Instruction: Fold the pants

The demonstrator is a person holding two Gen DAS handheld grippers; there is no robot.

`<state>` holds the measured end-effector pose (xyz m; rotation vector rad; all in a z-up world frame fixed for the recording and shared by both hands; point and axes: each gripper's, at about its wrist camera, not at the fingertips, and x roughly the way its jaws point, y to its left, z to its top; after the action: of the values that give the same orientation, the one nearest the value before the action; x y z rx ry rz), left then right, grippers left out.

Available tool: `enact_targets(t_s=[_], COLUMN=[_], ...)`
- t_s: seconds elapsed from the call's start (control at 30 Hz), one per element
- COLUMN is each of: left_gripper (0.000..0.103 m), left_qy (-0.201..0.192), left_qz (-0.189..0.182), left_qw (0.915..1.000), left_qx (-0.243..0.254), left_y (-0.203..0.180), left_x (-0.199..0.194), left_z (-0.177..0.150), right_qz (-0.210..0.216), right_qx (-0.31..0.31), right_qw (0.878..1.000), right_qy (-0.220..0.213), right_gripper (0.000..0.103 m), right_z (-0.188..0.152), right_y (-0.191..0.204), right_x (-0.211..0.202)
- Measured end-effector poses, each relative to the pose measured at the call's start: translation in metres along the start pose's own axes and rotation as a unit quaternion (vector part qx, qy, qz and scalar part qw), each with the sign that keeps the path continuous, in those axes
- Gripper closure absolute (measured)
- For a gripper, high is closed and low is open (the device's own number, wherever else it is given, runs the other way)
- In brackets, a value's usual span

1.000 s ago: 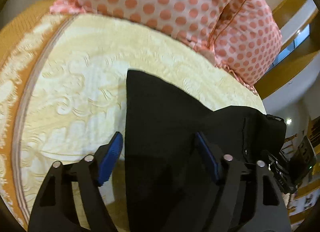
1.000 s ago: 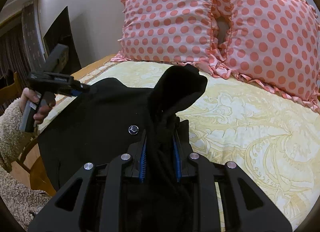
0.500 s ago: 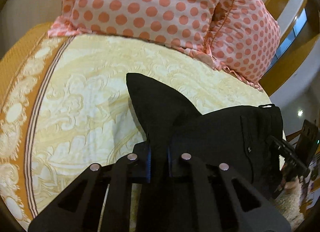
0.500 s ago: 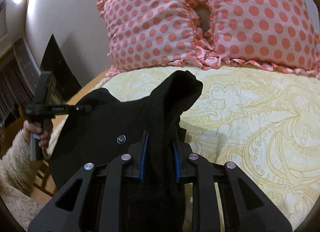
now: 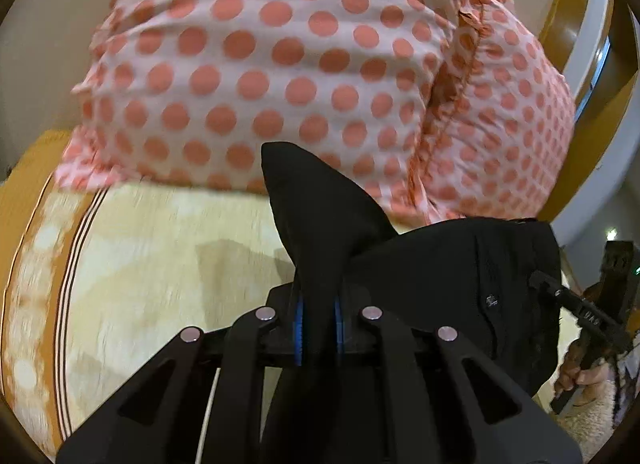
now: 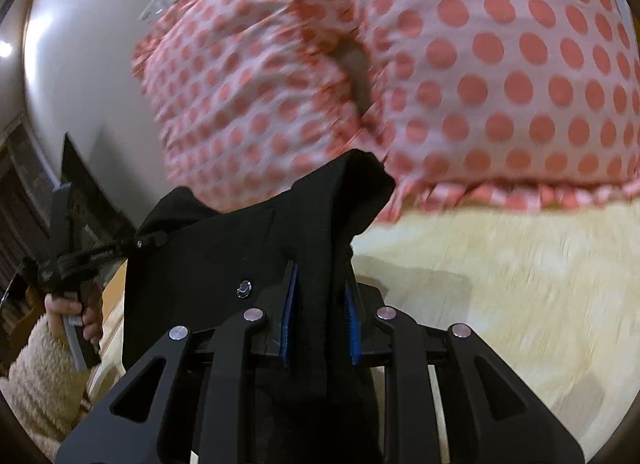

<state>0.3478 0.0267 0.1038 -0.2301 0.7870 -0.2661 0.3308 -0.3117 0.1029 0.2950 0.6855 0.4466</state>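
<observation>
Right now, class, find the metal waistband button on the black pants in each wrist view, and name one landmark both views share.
Left wrist view: the button sits right of centre, low, on the black pants, right of the left gripper.
Right wrist view: the button is left of centre, just left of the right gripper.
Shared landmark: the polka-dot pillows behind the pants.
</observation>
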Motion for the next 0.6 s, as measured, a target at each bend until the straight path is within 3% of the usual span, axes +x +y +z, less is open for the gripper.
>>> enact_targets(t_s=[0.1, 0.17, 0.23, 0.27, 0.43, 0.5, 0.53, 0.57, 0.6], left_gripper=[0.092, 0.092, 0.086, 0.079, 0.068, 0.061, 0.057, 0.047, 0.037], left_qy=[0.011, 0.036, 0.061, 0.062, 0.045, 0.011, -0.01, -0.023, -0.036], left_qz=[0.021, 0.039, 0.055, 0.059, 0.078, 0.105, 0.108, 0.102, 0.085], left_qw=[0.9997, 0.9986, 0.9965, 0.9962, 0.9959, 0.9944, 0.9938, 0.9941, 0.9951], left_qx=[-0.001, -0.009, -0.016, -0.016, -0.013, 0.006, 0.021, 0.029, 0.034], left_y=[0.003, 0.009, 0.018, 0.02, 0.022, 0.015, 0.007, 0.0, -0.009], left_x=[0.037, 0.06, 0.082, 0.087, 0.076, 0.054, 0.039, 0.027, 0.012], left_z=[0.017, 0.017, 0.01, 0.007, 0.005, 0.0, -0.004, -0.01, -0.02], right_qz=[-0.022, -0.049, -0.067, -0.073, -0.129, -0.127, -0.118, -0.104, -0.097], right_qx=[0.012, 0.029, 0.045, 0.042, -0.003, -0.036, -0.045, -0.057, -0.068], right_qw=[1.0, 0.998, 0.995, 0.995, 0.991, 0.991, 0.992, 0.993, 0.993], right_qy=[-0.004, 0.017, 0.053, 0.056, 0.031, 0.007, 0.005, 0.008, 0.013], right_gripper=[0.087, 0.091, 0.09, 0.089, 0.084, 0.082, 0.073, 0.057, 0.05], right_z=[0.017, 0.017, 0.007, 0.003, 0.003, -0.002, -0.005, -0.011, -0.016], right_y=[-0.021, -0.038, -0.049, -0.049, -0.026, -0.008, -0.001, 0.008, 0.014], right_x=[0.019, 0.038, 0.055, 0.058, 0.036, 0.015, 0.01, 0.006, 0.005])
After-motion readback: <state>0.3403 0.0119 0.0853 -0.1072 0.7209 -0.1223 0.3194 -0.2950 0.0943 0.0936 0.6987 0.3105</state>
